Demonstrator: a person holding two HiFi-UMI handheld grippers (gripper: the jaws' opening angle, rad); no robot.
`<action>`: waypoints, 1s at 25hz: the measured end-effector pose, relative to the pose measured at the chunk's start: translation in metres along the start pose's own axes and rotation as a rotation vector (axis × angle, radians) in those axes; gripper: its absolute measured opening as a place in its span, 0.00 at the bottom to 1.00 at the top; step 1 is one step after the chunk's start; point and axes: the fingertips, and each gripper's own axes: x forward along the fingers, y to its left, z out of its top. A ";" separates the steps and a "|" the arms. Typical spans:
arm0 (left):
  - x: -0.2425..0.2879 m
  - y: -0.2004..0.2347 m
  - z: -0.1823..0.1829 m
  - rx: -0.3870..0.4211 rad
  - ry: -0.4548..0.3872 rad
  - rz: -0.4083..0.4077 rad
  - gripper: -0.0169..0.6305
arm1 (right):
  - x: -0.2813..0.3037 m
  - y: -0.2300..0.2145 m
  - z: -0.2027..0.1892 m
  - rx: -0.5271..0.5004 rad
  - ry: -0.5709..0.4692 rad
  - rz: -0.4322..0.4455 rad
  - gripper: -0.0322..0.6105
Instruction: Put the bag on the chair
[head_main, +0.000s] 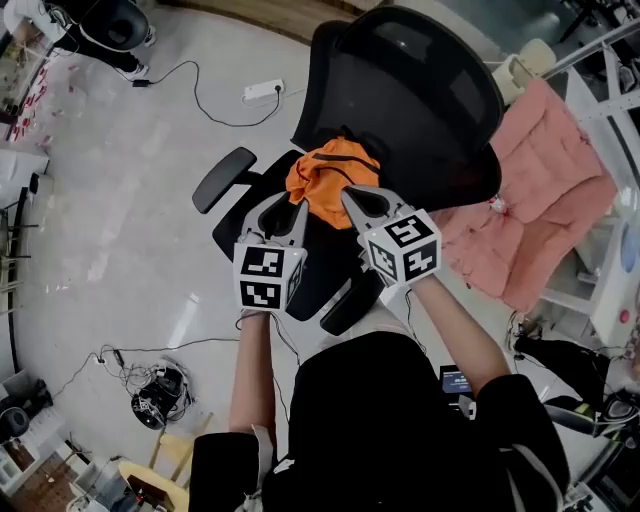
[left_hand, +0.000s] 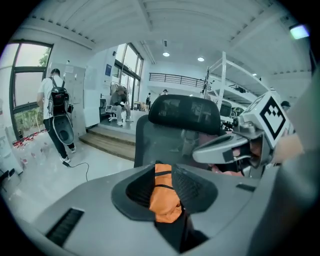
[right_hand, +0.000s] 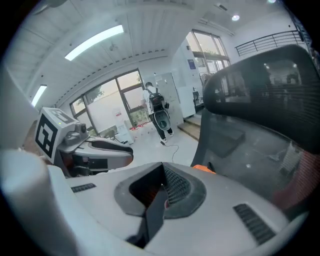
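Seemingly placed, the bag (head_main: 322, 185) lies on the chair (head_main: 420, 90). The left gripper (left_hand: 163, 174) is clamped on it, and the right gripper's (right_hand: 162, 172) jaws are together. Next, likely release and back away.

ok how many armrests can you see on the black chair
2. One armrest juts out left of the orange bag; the other sits below the bag, closer to the person.
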 end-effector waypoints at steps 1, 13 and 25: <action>-0.007 -0.003 0.002 -0.002 -0.012 0.007 0.19 | -0.003 0.005 0.004 -0.011 -0.012 0.004 0.05; -0.097 -0.022 0.021 0.007 -0.143 0.108 0.05 | -0.047 0.069 0.037 -0.131 -0.124 0.022 0.05; -0.243 -0.047 0.059 0.004 -0.338 0.158 0.05 | -0.126 0.173 0.081 -0.216 -0.251 0.031 0.05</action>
